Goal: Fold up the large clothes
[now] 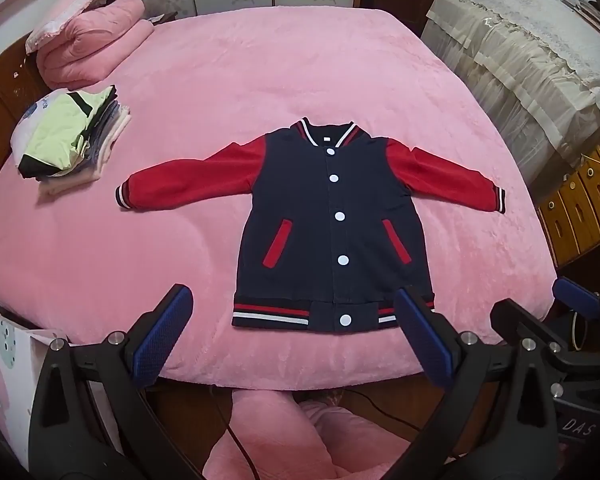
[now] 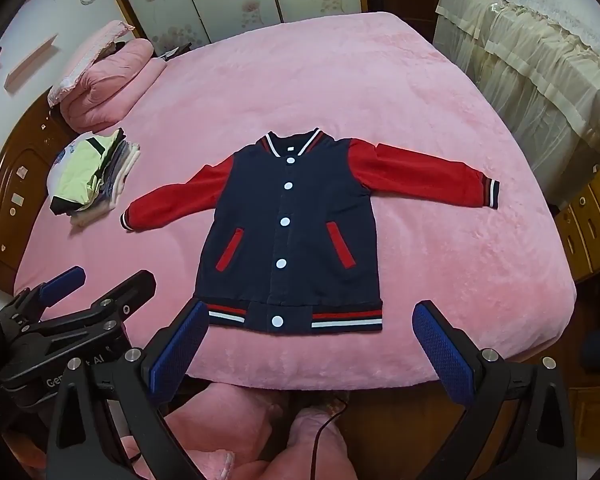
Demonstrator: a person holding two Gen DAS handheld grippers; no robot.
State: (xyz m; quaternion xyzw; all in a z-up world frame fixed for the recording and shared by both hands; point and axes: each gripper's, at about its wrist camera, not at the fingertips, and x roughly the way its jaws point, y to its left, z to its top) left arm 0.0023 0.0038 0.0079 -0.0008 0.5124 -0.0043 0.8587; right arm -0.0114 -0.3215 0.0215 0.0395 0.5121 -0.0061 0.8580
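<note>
Soft, even indoor light fell from above, bright enough to show the fuzzy pink plush bedspread (image 1: 300,80) clearly, with only faint shadows. No glare showed. Both fisheye views bent straight lines hard at the rims, and black vignetting filled the corners. The centres stayed sharp, and the edges were slightly soft.

Navy-red jacket (image 2: 292,232) lay flat on pink bed (image 2: 440,120), buttoned, sleeves spread. Right gripper (image 2: 310,344) hung wide apart, empty, over hem. Left gripper (image 2: 100,284) at left. Folded clothes stack (image 2: 94,174) beyond left sleeve.
</note>
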